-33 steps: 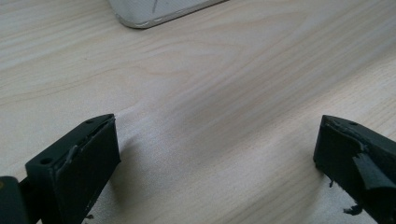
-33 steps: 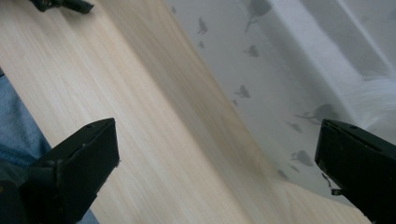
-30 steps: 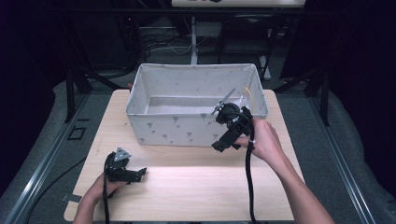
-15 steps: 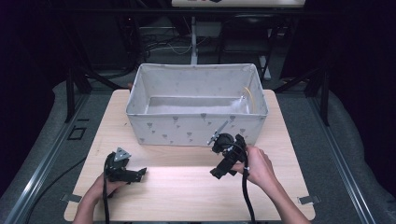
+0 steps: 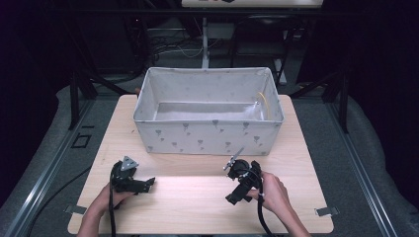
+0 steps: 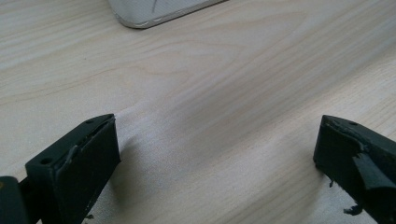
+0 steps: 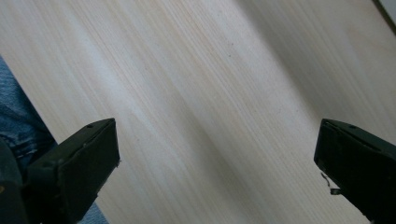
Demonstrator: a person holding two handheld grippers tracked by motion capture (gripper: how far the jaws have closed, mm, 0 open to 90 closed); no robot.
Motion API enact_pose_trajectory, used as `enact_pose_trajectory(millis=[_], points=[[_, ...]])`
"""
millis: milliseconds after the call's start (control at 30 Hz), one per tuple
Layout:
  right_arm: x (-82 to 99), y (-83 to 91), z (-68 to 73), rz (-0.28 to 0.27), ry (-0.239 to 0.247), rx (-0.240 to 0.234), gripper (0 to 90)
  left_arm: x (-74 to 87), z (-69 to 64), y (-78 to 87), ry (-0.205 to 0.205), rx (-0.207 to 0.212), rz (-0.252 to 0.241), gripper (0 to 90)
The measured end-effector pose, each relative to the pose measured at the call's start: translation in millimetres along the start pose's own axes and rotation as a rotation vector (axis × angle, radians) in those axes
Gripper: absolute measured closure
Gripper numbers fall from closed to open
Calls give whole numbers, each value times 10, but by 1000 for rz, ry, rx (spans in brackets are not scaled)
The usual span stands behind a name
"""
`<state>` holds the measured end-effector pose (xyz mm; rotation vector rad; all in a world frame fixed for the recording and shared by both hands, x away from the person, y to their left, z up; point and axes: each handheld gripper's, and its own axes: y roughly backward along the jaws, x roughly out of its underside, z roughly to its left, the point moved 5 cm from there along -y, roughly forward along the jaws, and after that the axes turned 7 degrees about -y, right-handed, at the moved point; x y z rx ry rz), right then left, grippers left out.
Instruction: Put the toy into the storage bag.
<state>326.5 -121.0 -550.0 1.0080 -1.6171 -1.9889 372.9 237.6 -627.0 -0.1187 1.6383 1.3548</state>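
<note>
Low over the desk (image 5: 197, 197), both tools rest near its front edge: the left hand-held gripper (image 5: 148, 182) toward the front-left corner, the right hand-held gripper (image 5: 234, 197) right of centre. Each has its jaws spread wide with nothing between them. A grey fabric bin (image 5: 207, 136) stands along the back edge.

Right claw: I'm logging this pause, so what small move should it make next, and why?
Probably just set it down flat on the table. The right claw is open and holds nothing, low over bare wood in front of the fabric bin, as the left claw already is.
</note>
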Motion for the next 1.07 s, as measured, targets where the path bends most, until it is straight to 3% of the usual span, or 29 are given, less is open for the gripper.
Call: enact_pose_trajectory(millis=[200,367,567,867,900,1067], points=[[97,-123,-16,11,-4,9,1,0,0,0,0,0,0,2],[173,-190,-40,-4,-3,39,4,0,0,0,0,0,0,2],[239,-257,-52,-52,-23,29,9,0,0,0,0,-1,0,2],[329,-298,-49,-60,-18,55,15,-1,-2,1,1,3,4,1],[340,-305,-38,-66,-28,34,15,-1,-3,1,2,3,4,1],[371,-293,-35,-80,-41,26,16,-1,-2,1,1,3,4,1]])
